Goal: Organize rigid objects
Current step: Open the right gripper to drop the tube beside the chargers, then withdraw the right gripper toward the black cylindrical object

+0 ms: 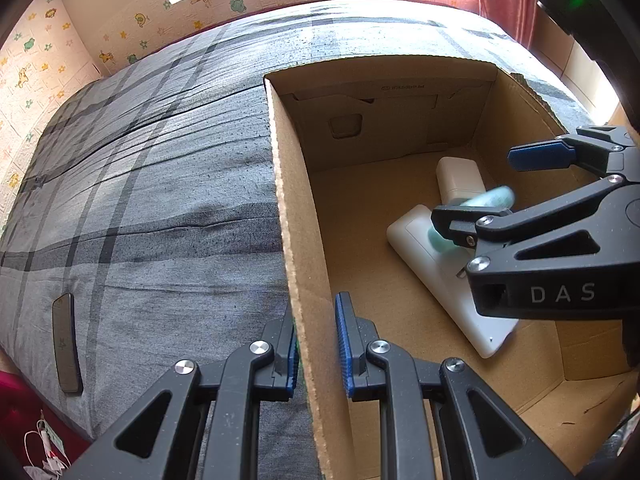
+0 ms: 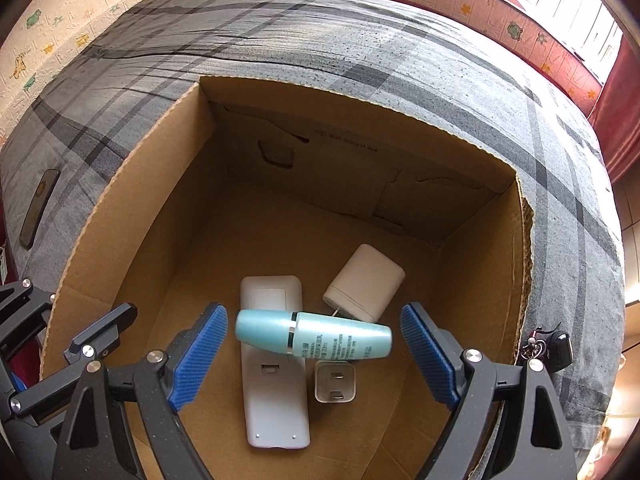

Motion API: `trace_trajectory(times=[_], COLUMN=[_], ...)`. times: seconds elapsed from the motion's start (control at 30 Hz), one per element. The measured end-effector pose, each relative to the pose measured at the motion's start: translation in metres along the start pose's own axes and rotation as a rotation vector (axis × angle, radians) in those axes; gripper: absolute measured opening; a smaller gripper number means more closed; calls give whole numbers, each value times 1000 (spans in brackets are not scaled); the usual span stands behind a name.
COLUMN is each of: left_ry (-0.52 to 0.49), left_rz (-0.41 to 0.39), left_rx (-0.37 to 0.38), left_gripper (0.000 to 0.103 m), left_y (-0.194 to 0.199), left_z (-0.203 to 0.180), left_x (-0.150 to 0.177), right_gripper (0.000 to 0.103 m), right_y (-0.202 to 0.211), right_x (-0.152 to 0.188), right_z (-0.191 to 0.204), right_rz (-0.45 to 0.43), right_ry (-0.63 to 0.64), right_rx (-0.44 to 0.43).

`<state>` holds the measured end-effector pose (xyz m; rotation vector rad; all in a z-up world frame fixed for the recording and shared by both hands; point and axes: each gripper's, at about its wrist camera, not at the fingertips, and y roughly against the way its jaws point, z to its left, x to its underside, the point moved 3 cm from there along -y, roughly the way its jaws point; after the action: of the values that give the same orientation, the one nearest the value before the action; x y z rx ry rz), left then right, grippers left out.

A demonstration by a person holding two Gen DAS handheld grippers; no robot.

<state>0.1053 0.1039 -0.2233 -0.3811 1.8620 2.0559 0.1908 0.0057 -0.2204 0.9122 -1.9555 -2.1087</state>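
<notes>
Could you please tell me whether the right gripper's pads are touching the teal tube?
Apart. The right wrist view shows the right gripper open, with bare cardboard visible between each blue pad and the ends of the teal tube.

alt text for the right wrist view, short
The open right gripper hangs over a cardboard box on a grey plaid bed, with a teal tube between its blue pads, untouched by either. Under the tube lie a white remote, a white case and a small plug adapter.
</notes>
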Motion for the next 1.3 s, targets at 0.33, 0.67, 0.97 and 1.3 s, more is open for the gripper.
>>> trace_trajectory(times=[0.33, 0.67, 0.97, 1.3], left_ry=[-1, 0, -4, -3], left_rz=[0, 2, 3, 4], left_rx=[-1, -4, -7, -7], left_gripper=[19, 19, 19, 19], left_y=[1, 0, 1, 0], left_z=[0, 0, 0, 0], left_x=[0, 0, -1, -1], right_gripper=[98, 103, 103, 103], right_y=[9, 30, 51, 74], right_x=[0, 2, 6, 15], right_z=[-2, -4, -19, -56], right_rz=[-21, -72, -105, -133], right_ry=[-2, -9, -43, -111], right_rx=[4, 20, 24, 39])
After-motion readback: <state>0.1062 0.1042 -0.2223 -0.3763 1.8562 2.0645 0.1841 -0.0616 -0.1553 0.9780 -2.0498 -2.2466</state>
